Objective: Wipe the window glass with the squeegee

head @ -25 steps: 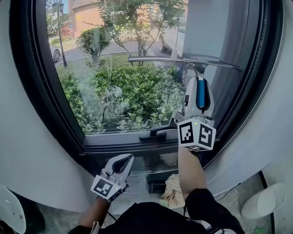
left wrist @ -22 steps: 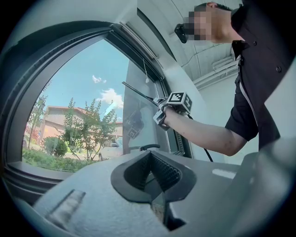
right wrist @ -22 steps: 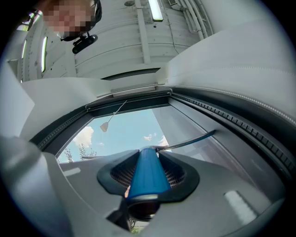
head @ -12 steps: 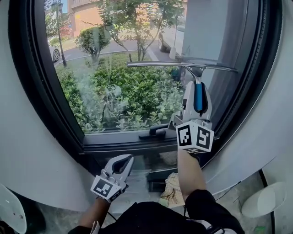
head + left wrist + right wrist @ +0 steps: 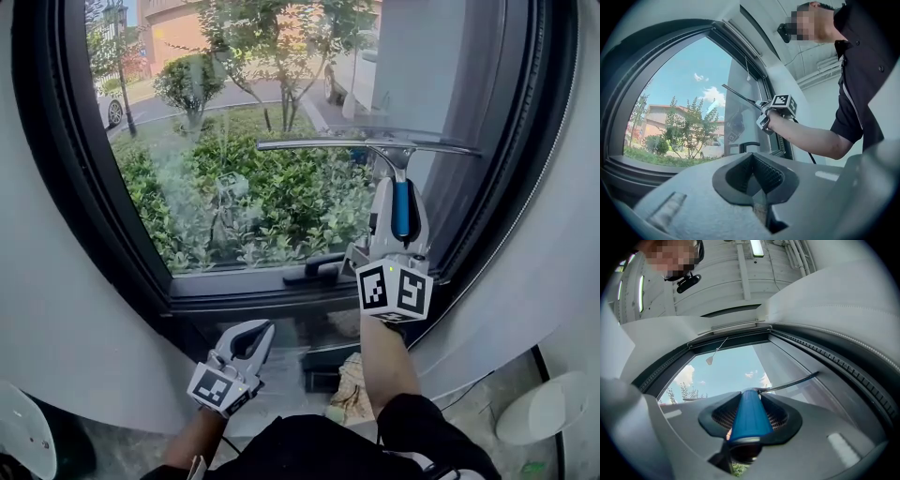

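So I'm holding my right claw [image 5: 401, 214] up in front of the window, and it's clamping down on the blue handle [image 5: 749, 420] of the squeegee [image 5: 367, 145], with the handle sitting right between the two jaws and pointing straight up. The long metal blade is lying roughly level across the upper right part of the window glass [image 5: 234, 169], and as far as I can tell it's pressing against the pane. The marker cube [image 5: 395, 291] is riding at the bottom end of that claw, down near the lower edge of the dark window frame [image 5: 103, 234]. The black window handle [image 5: 317, 272] is sitting on that lower frame, just to the left of my right claw. My left claw [image 5: 246, 339] is hanging low, below the sill and well apart from the squeegee, and it's doing nothing: its jaws are pressing together with nothing between them, tips aiming up toward the window. Through the glass I'm looking at green bushes [image 5: 281, 202], a tree [image 5: 281, 37] and a parked car [image 5: 352, 80] out on the street.
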`<state>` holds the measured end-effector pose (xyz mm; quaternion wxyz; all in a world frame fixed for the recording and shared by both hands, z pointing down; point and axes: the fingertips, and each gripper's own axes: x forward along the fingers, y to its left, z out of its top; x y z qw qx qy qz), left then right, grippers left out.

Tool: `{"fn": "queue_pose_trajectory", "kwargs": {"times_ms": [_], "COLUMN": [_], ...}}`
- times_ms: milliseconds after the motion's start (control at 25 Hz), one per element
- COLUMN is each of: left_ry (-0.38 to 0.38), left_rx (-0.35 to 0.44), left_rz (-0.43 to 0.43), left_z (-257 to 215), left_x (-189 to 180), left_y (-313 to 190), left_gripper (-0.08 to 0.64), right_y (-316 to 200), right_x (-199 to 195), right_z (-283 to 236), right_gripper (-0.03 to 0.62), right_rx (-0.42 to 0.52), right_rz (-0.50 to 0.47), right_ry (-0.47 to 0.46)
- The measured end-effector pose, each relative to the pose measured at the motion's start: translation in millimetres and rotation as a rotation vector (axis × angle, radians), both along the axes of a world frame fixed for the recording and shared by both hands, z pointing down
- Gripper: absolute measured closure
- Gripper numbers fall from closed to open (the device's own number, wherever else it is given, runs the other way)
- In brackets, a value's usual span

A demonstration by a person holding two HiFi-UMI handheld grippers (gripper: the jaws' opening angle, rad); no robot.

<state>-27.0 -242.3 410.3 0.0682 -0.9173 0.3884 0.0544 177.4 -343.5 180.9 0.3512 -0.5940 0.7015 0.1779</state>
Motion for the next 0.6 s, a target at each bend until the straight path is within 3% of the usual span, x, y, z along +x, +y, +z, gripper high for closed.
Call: {"fn": "queue_pose_trajectory", "kwargs": {"times_ms": [600], "left_ry": [0.004], "left_rx": [-0.022], "left_rz": [0.003], "left_z": [8], "left_x": [1], "left_y": [4], "left_gripper": [0.558], "right_y": [2], "right_x": [-2], "right_z": [29], "right_gripper": [0.459], "right_rx": [-0.059], "right_rz": [0.001], "right_ry": [0.016]}}
